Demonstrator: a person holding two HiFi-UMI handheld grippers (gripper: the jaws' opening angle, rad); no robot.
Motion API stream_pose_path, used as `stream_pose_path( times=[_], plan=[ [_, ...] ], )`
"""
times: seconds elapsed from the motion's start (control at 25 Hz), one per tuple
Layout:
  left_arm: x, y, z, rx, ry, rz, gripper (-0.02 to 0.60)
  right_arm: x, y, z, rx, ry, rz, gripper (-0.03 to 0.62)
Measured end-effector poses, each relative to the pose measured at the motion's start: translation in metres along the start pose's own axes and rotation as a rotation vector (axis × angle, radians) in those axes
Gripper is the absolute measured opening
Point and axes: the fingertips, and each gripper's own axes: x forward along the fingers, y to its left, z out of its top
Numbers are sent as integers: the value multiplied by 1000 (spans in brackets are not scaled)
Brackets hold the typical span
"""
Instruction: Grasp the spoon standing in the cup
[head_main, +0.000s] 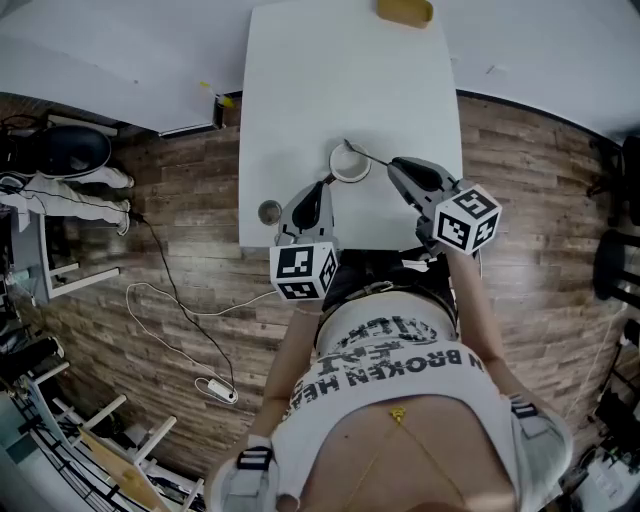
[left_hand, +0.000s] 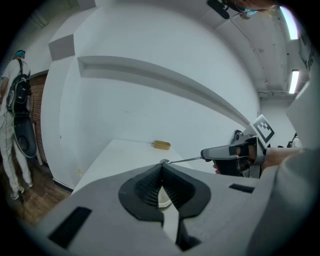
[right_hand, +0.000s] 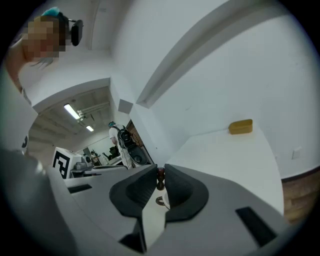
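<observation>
1. Right gripper (right_hand: 160, 171) pinches the spoon (left_hand: 184, 160) by its handle end.
2. Spoon sits roughly level over the cup (head_main: 357, 179) on the counter (head_main: 330, 80), with its bowl past the far rim.
3. Left gripper (left_hand: 161, 166) is closed on the cup's near rim (steadying it, I judge).
4. Handling, as I judge it: thin, stiff, light and slippery metal. Grip the handle's flat faces, or it may swivel.
</observation>
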Motion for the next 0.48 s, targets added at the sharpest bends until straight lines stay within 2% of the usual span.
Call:
stream_pose_path(
  times=[0.24,0.48],
  plan=[
    [2,-6,14,12,-35,-11,-2,-3,16,20,-209,-21,-24,44],
    [2,-15,31,28,-72,-26,-2,-5,34,34,-343,-36,-27,44]
  ],
)
